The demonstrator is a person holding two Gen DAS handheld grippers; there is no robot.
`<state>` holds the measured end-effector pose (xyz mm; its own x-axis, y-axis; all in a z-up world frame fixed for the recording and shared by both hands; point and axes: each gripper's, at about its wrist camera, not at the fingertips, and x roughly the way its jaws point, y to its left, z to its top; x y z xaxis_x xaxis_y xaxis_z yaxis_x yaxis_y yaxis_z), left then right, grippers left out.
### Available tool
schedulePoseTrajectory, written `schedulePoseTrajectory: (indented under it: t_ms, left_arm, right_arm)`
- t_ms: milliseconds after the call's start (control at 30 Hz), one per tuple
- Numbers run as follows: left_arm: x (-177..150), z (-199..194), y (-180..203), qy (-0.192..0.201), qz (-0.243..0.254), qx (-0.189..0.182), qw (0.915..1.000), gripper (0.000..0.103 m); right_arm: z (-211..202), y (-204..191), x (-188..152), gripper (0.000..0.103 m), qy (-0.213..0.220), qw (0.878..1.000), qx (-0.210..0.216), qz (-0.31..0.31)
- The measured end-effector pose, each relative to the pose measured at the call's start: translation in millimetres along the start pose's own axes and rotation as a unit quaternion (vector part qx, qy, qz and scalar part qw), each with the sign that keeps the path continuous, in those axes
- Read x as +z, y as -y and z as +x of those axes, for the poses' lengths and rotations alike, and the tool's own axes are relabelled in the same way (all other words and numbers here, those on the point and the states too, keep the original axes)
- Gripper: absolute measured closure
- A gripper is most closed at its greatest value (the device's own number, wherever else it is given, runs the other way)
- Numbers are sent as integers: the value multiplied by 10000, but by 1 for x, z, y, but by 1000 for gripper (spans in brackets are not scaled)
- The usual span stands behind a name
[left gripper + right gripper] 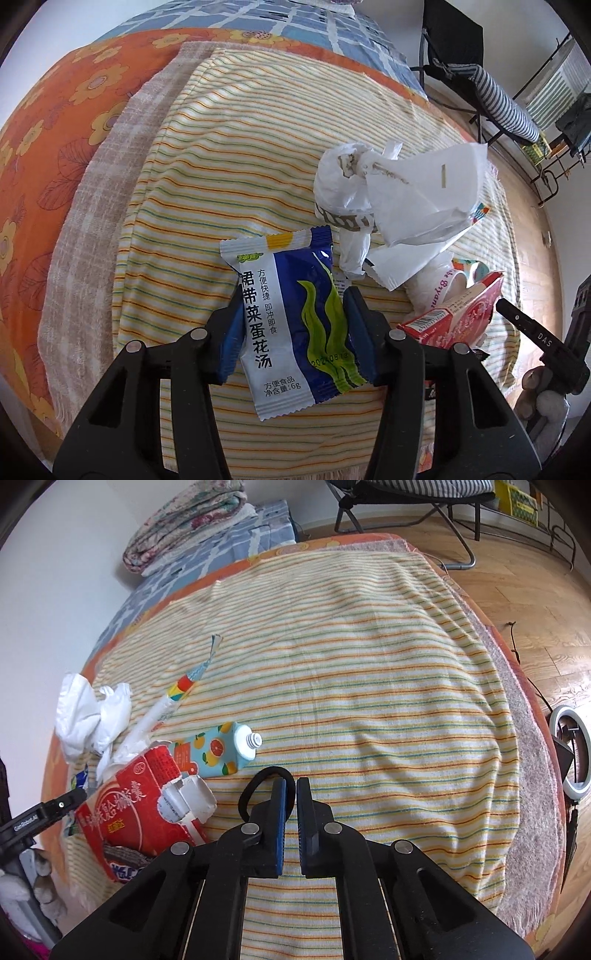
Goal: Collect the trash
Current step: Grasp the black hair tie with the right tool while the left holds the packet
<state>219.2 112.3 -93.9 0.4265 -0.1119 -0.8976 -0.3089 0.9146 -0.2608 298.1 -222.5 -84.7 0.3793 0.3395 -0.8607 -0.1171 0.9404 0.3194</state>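
Observation:
A blue and white soup packet (291, 314) stands upright between the blue pads of my left gripper (295, 295), which is shut on its two side edges just above the striped towel (229, 147). In the right wrist view my right gripper (291, 781) is shut, and a black hair tie (255, 782) loops out to the left from its tips, pinched there. More trash lies to its left: a torn red carton (144, 801), a citrus-print tube (214, 749), a twisted wrapper (177, 690) and a crumpled white bag (88, 716). The left wrist view also shows the white bag (388, 195) and the carton (454, 317).
The towel covers an orange flowered sheet (55, 129) on a bed. A folded quilt (184, 520) lies at the far end. A folding chair (491, 92) and a ring light (569, 749) stand on the wooden floor (517, 572) beside the bed.

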Motion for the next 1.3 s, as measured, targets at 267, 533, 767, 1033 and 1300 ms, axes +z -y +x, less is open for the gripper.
schedulePoseTrajectory:
  t_ms: [267,533,767,1033,1300]
  left_arm:
    - [-1,-21,-7,131,15,-98,9999,51]
    - [-4,-24,-9,159,34,-65,9998,51]
    - [-3,-24,-8,177,63,-40,9998,51]
    - [-6,-31,-10,218,88,-68,9997,51]
    - [-20,-49,-8,225,244,-229,9992,51]
  right_arm:
    - [-15,1,0,99,154,9997,151,119]
    - [1,-4,-1,81,-109,9996,266,44]
    - [16,-6,-1,96,-216,9997,-78,-57]
    - [4,-3,0,100,57,9999,-89,-45]
    - [-33,-8,-14,100,347,9992,120,-149]
